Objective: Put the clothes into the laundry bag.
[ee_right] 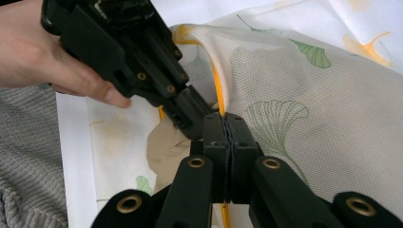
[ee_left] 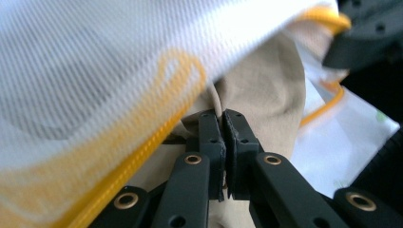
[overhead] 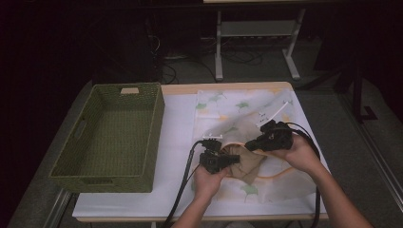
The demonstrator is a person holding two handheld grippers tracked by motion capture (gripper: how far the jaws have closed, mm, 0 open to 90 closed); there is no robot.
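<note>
A green woven basket [overhead: 110, 137], rectangular with handle slots, stands at the left of the tabletop [overhead: 178, 118], well apart from the work. Right of it lies a white mesh bag [overhead: 237, 114], leaf-printed and edged in yellow cord. The left hand-held gripper [overhead: 234, 158] has its jaws clamped on smooth beige cloth [ee_left: 266, 95] at the bag's mouth. The right hand-held gripper [overhead: 251, 145] is clamped on the bag's yellow-corded rim, holding it raised over the cloth.

White table [overhead: 176, 137] — basket [overhead: 110, 135], mesh bag [overhead: 247, 109]
</note>
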